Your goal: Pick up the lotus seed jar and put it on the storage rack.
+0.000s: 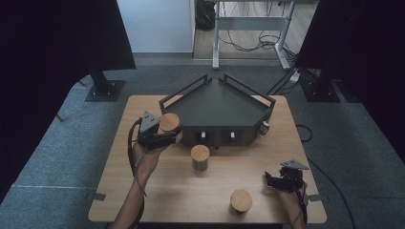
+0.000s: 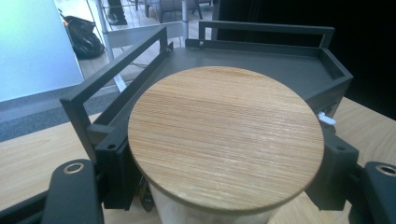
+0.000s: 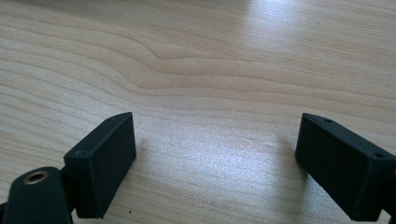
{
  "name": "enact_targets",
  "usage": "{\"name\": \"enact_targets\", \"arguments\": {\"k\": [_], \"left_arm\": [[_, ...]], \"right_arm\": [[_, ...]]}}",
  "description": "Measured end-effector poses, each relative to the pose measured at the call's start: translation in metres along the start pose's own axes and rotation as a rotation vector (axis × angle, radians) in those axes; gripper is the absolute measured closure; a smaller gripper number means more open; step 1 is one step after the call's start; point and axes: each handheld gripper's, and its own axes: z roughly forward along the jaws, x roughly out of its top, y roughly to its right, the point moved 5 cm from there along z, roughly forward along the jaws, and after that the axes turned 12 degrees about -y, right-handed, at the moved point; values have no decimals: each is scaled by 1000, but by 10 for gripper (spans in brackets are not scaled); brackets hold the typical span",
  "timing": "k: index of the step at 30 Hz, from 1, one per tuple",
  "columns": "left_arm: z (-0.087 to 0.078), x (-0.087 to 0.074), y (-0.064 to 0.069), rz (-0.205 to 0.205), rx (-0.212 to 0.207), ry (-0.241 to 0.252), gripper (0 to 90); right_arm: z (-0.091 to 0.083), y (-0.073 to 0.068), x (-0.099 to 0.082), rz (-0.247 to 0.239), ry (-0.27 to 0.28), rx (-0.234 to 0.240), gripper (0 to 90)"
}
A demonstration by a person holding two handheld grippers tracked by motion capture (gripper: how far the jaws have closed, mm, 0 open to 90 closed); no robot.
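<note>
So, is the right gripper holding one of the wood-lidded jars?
No, the right gripper has its jaws apart over bare table, nothing between them.

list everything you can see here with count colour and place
jars: 3, pale bodies with wooden lids; one held at the tray's left corner, one mid-table, one at the near edge
tray: 1, dark grey, railed, far half of the table
table: 1, light wood, centre
carpet: 1, grey, around the table
stands: 2, black, behind the table left and right
desk frame: 1, grey, far back
left gripper: 1, black, shut on a jar by the tray
right gripper: 1, black, open over the table's right near corner
</note>
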Motion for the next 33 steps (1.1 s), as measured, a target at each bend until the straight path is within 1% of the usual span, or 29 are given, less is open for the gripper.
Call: {"name": "enact_targets", "arguments": {"k": [4, 6, 10, 15, 16, 17, 20, 21, 24, 25, 26, 31, 33], "left_arm": [[4, 6, -1, -1, 1, 3, 260], [8, 12, -2, 6, 0, 3, 259], [13, 18, -3, 8, -1, 1, 260], [22, 27, -5, 6, 5, 4, 260], [25, 31, -5, 10, 6, 7, 260], [25, 31, -5, 10, 6, 7, 260], [30, 36, -5, 14, 13, 7, 260], [33, 40, -6, 19, 21, 2, 260], [37, 44, -8, 20, 29, 0, 260], [41, 47, -9, 19, 32, 1, 260], [41, 47, -9, 19, 32, 1, 260], [54, 53, -13, 20, 46, -6, 259], [56, 54, -14, 17, 44, -7, 260]], "right_arm": [[0, 0, 0, 0, 0, 0, 116], [0, 0, 0, 0, 1, 0, 116], [0, 0, 0, 1, 1, 0, 116], [0, 0, 0, 2, 1, -1, 116], [0, 0, 0, 1, 1, -1, 116], [0, 0, 0, 1, 1, -1, 116], [0, 0, 0, 1, 1, -1, 116], [0, 0, 0, 1, 1, -1, 116], [0, 0, 0, 1, 1, -1, 116], [0, 0, 0, 2, 1, -1, 116], [0, 0, 0, 1, 1, -1, 116], [0, 0, 0, 1, 1, -1, 116], [0, 0, 0, 0, 1, -1, 116]]}}
